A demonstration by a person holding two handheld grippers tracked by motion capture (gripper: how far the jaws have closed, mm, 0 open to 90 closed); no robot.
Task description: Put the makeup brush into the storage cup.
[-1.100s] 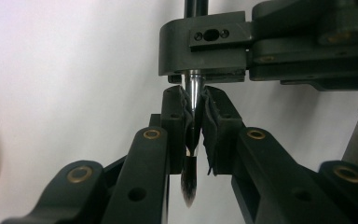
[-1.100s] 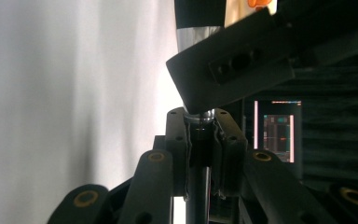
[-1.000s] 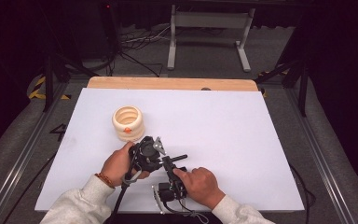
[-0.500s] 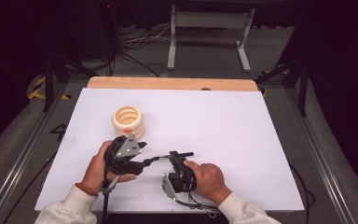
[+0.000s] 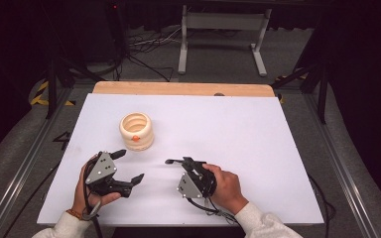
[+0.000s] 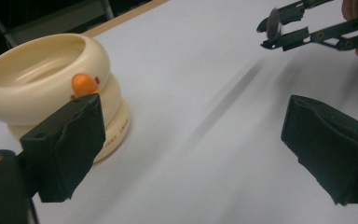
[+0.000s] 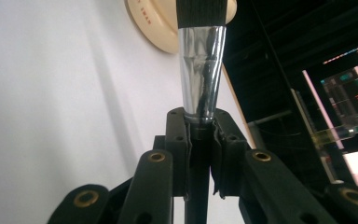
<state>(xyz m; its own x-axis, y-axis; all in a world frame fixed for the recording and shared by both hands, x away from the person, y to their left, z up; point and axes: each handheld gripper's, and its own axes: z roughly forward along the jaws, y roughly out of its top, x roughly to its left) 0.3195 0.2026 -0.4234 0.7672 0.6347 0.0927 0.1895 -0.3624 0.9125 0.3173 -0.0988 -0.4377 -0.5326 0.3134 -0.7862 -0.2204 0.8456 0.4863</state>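
Fingers of the right gripper (image 7: 199, 140) clamp a brush (image 7: 200, 70) — bristles cut off.

Cream holder (image 5: 136, 130) alone on bare table (image 5: 238, 129)

— What colours sit on the white table (image 5: 258, 148)?
— A cream ringed holder (image 5: 136, 130) with an orange knob (image 5: 135, 138), near the left edge.
— And the brush (image 7: 200, 70)?
— Silver ferrule, black bristles, black grippers.
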